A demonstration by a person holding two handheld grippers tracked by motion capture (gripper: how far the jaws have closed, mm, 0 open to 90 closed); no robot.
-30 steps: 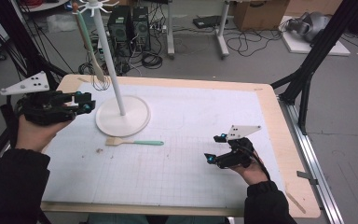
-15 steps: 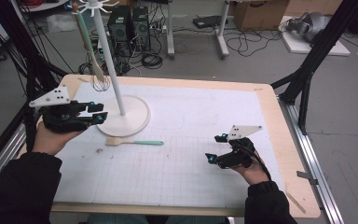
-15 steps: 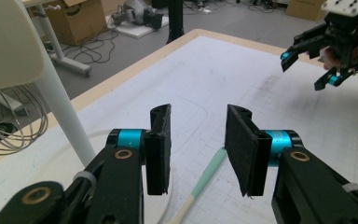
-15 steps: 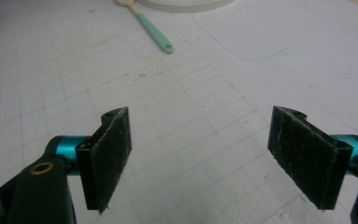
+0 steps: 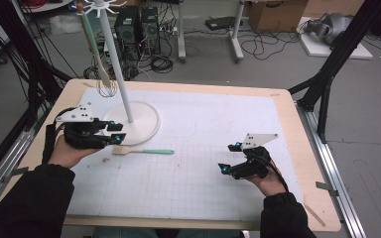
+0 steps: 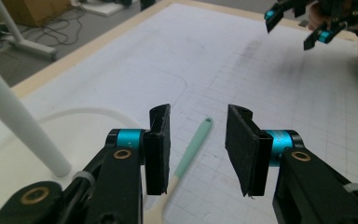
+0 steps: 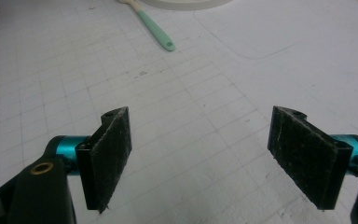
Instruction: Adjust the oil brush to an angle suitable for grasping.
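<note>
High view, near to far. Right gripper (image 5: 229, 157): toward the near right corner of the table (image 5: 297, 148), jaws wide apart and empty; the right gripper view confirms bare gridded mat (image 7: 191, 93) between its pads (image 7: 109, 154).

Left gripper (image 5: 117, 133): near the left edge of the table, jaws apart and clamped on nothing, tips just beside the blade end of the spatula (image 5: 143, 151). The left gripper view shows the handle lying in the gap between the two pads.

Spatula: flat on the mat, left of the table's middle, just in front of the stand base (image 5: 134, 124). Long axis runs roughly parallel to the near edge; pale wooden blade points toward the left edge, mint-green handle (image 6: 193, 144) toward the right edge, ending in a small hanging eye.

Handling, as a judgement: light, stiff, slim, low-lying. The handle looks smooth and may slip or roll under a loose pinch; a flat item on a mat leaves little room under it for the pads. Best hold is likely across the handle near where green meets wood, pads square to the long axis. Not fragile.

Stand: white round base and upright pole (image 5: 116, 69), toward the far left corner. A second long utensil (image 5: 95, 47) hangs from its top hooks, a wire whisk (image 5: 106, 89) below it.
</note>
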